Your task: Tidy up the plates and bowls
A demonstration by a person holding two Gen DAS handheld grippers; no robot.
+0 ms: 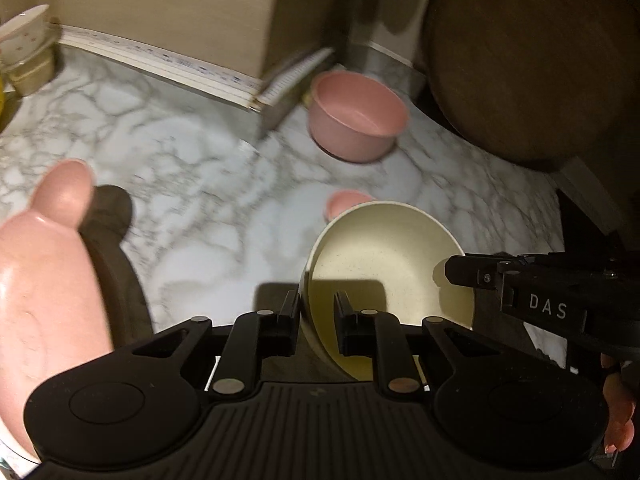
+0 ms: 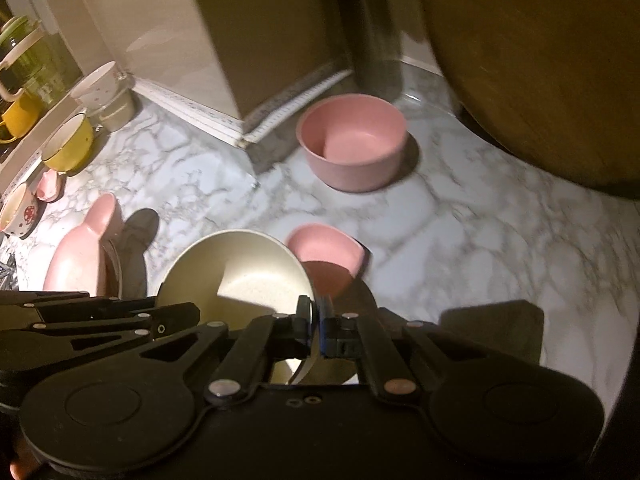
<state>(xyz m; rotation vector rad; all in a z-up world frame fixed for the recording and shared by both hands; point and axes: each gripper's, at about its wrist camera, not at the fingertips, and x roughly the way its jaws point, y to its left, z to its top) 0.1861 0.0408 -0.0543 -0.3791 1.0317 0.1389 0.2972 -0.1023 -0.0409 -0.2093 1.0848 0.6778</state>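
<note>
A cream bowl is held tilted above the marble counter by both grippers. My left gripper straddles its left rim, one finger inside and one outside. My right gripper is shut on the bowl's right rim; it shows in the left wrist view too. A pink bowl stands upright near the back wall corner, also in the left wrist view. A small pink bowl lies just beyond the cream bowl. A pink rabbit-shaped plate lies at the left, also in the left wrist view.
A big round wooden board leans at the back right. At the left stand a yellow cup, a white dotted bowl, a red-patterned cup and a green-lidded pot. The marble counter stretches to the right.
</note>
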